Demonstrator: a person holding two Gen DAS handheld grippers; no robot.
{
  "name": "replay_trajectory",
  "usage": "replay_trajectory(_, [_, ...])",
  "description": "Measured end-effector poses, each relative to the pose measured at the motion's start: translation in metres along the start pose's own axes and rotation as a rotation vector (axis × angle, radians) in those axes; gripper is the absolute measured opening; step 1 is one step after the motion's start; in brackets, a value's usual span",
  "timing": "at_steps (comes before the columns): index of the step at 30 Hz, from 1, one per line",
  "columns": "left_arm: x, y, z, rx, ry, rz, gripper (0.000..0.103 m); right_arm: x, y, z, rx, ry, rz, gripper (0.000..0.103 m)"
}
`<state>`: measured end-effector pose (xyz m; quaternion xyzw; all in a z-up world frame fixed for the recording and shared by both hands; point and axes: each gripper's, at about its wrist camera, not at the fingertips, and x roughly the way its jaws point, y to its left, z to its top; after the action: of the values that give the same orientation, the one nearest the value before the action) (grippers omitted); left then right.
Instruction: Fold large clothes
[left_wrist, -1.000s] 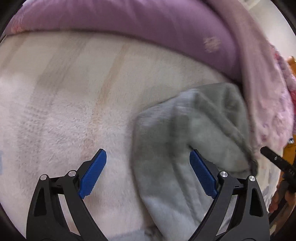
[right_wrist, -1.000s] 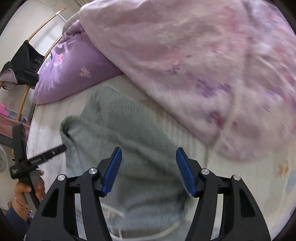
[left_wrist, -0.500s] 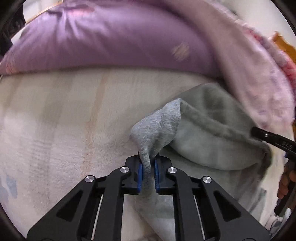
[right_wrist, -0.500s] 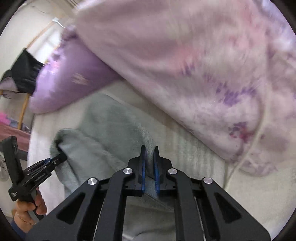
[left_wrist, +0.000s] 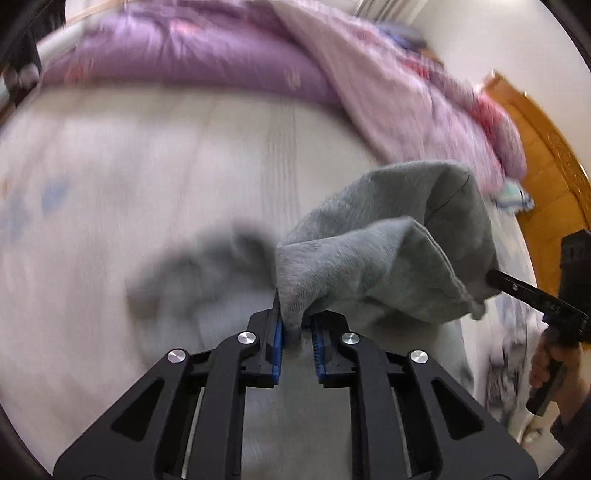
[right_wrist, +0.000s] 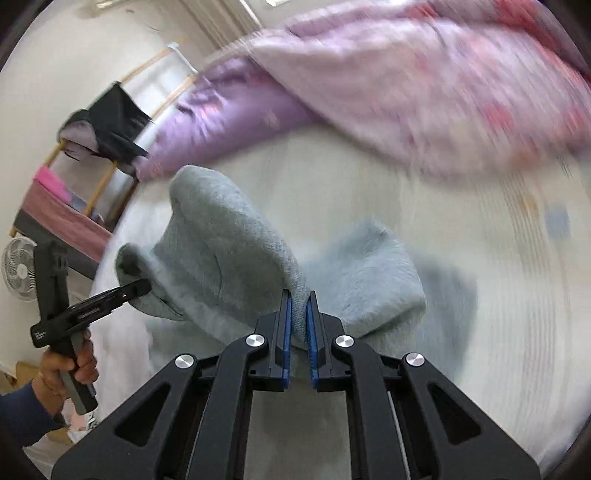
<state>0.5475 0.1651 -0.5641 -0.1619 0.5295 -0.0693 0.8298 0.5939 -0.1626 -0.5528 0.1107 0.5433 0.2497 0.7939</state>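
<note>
One grey fleece garment (left_wrist: 388, 254), soft and nubbly, with a stitched seam along one edge, is lifted off a white plush bed cover (left_wrist: 147, 166). Its upper part hangs bunched in folds between the two tongs, while the lower part drapes down toward the cameras. It casts a dark blurred shadow on the cover beneath.

There are two black grippers with blue ribbed pads. The left gripper (left_wrist: 297, 341) has a pinched fold of the grey cloth between its pads; its jaws are opening slightly, with the cloth lying against the left pad and a small gap at the right pad, so the fold is still caught there. The right gripper (right_wrist: 299, 328) is closed narrowly on another fold of the same garment, pads pressing the cloth. Each gripper also shows in the other's view, gripped in a hand (right_wrist: 74, 365) with a dark blue sleeve, its tip buried in the far corner of the garment.

Beyond the garment lie one purple pillow (left_wrist: 192, 62) and one pink flowered quilt (right_wrist: 424, 85), heaped along the far edge of the bed. At the side stand one white fan (right_wrist: 18, 269), a wooden rack (right_wrist: 107, 125) with dark clothing, and an orange wooden board (left_wrist: 546, 155).
</note>
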Motion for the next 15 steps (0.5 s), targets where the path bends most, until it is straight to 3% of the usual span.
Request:
replay_trajectory(3, [0.003,-0.003,-0.057,-0.027,0.123,0.02,0.037,0.012,-0.015,-0.059,0.067,0.149,-0.097,0.012])
replay_trajectory(4, [0.003,-0.004,-0.072,-0.05,0.153,0.031,0.037,0.013,-0.02,-0.065,0.091,0.167,-0.102,0.012])
replay_trajectory(6, [-0.003,-0.003,-0.093,-0.112,0.187,0.03,0.052,0.005,-0.026,-0.077,0.159,0.18,-0.118,0.014])
replay_trajectory(7, [-0.01,-0.003,-0.097,-0.144,0.181,0.029,0.053,0.0,-0.025,-0.078,0.178,0.172,-0.111,0.014])
replay_trajectory(11, [-0.039,-0.005,-0.107,-0.215,0.135,0.0,0.055,-0.032,-0.007,-0.055,0.229,0.046,-0.058,0.027])
replay_trajectory(15, [-0.059,-0.01,-0.095,-0.209,0.052,0.022,0.063,-0.027,0.026,-0.01,0.206,-0.01,0.044,0.029])
